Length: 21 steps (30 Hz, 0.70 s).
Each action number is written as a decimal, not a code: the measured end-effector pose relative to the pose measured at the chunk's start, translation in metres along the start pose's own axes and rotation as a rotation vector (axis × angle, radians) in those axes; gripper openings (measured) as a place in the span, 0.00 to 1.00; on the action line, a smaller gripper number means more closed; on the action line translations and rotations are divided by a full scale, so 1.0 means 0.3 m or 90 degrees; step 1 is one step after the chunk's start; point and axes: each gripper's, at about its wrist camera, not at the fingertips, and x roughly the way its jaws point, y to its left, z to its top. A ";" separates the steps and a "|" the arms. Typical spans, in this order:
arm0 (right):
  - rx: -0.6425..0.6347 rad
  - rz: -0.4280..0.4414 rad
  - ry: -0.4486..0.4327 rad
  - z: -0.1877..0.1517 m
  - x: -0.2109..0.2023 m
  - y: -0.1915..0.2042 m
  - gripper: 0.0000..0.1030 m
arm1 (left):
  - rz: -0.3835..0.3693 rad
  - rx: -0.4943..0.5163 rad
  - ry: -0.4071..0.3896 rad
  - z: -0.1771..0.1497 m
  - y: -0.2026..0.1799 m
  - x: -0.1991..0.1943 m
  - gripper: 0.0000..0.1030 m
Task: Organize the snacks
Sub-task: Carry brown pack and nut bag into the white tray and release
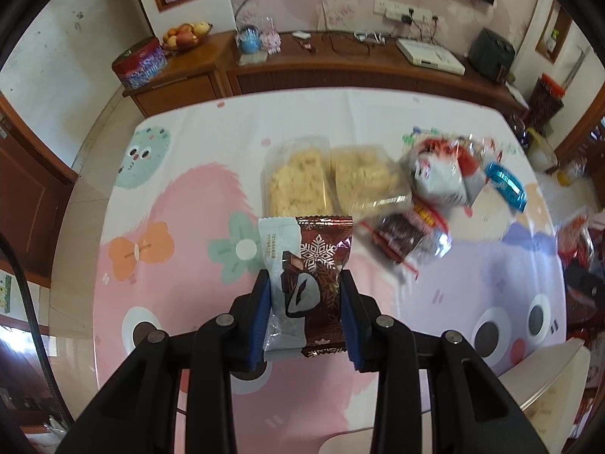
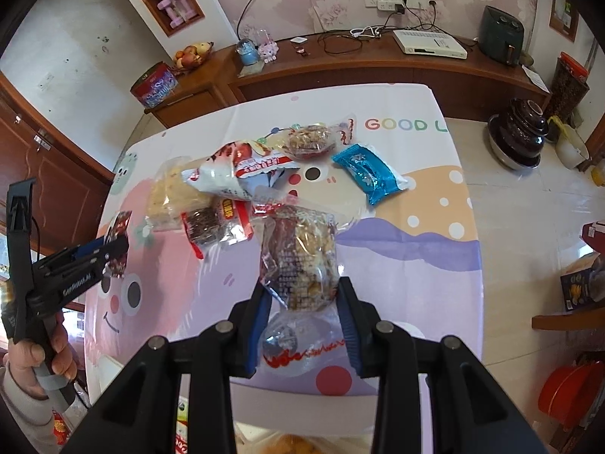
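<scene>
My left gripper (image 1: 305, 283) is shut on a brown and pale blue chocolate snack pack (image 1: 308, 283) and holds it above the table; it also shows at the left of the right wrist view (image 2: 113, 249). My right gripper (image 2: 304, 291) is shut on a clear pack of nut cake (image 2: 302, 261) above the table. Loose snacks lie on the cartoon tablecloth (image 1: 170, 208): two pale rice-crisp packs (image 1: 298, 185), a white and red bag (image 2: 234, 170), a dark cake pack (image 2: 211, 227), a blue wrapper (image 2: 368, 174) and a round nut cake (image 2: 310, 138).
A wooden sideboard (image 2: 340, 72) stands beyond the table with a fruit bowl (image 2: 191, 55), a tin (image 2: 155, 85) and a white box (image 2: 429, 43). A dark jar (image 2: 518, 132) sits on the floor at the right. The table's right edge is near the blue wrapper.
</scene>
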 end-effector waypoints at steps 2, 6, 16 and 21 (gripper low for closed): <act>-0.006 -0.001 -0.005 0.000 -0.017 0.008 0.34 | -0.005 -0.004 -0.013 0.002 -0.006 -0.021 0.32; -0.015 0.013 -0.015 -0.001 -0.054 0.042 0.34 | -0.007 -0.009 -0.041 -0.001 -0.015 -0.063 0.32; -0.042 0.078 -0.039 -0.031 -0.171 0.167 0.34 | -0.040 0.003 -0.120 -0.069 -0.056 -0.324 0.32; -0.066 0.107 -0.056 -0.087 -0.259 0.231 0.34 | -0.068 0.030 -0.140 -0.153 -0.108 -0.476 0.32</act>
